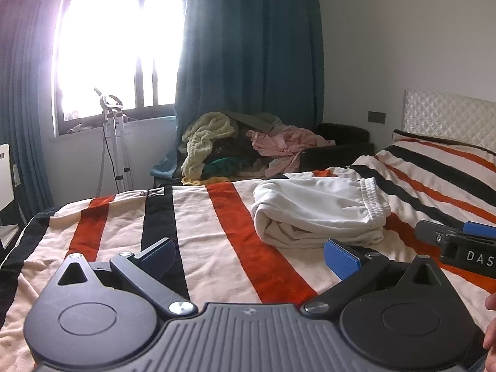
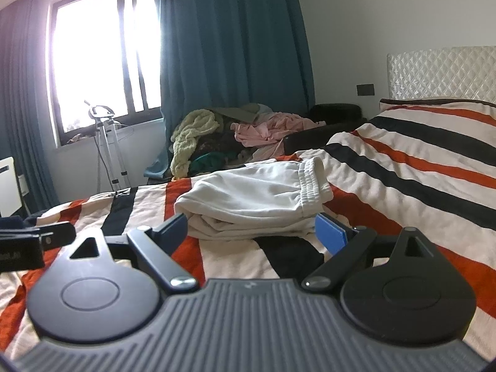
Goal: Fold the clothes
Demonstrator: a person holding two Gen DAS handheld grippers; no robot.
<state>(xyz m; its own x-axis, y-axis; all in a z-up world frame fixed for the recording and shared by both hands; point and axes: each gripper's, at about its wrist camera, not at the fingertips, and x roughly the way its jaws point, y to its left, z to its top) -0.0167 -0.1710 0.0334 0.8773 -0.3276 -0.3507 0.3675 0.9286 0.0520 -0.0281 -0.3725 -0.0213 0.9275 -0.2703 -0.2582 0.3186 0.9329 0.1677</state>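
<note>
— Both grippers are empty, aren't they?

— Yes. Your left gripper point(image 1: 248, 255) has its jaws spread wide over the striped blanket point(image 1: 217, 241), nothing between the blue pads. Your right gripper point(image 2: 251, 232) is just as wide, and the near edge of the folded white garment point(image 2: 254, 201) sits right beyond its fingertips, not pinched.

— Where exactly is that garment?

— On the bed, lying across the orange and black stripes, nearer your right gripper than your left. Its elastic waistband point(image 2: 310, 179) faces right, toward the headboard point(image 2: 440, 71); the rounded fold faces left.

— How will it handle?

— My guess: light, soft and floppy, like thick jersey. It will sag and the layers may slide apart if you lift it by one corner.

— So where do you take hold?

— Pinch all the stacked layers at the near edge, one gripper toward each end. The waistband looks like the firmest part. Take care not to catch the blanket underneath.

— And the heap point(image 2: 217, 136) by the curtain point(image 2: 229, 46)?

— Far off, unfolded, beyond the bed's far side.
</note>
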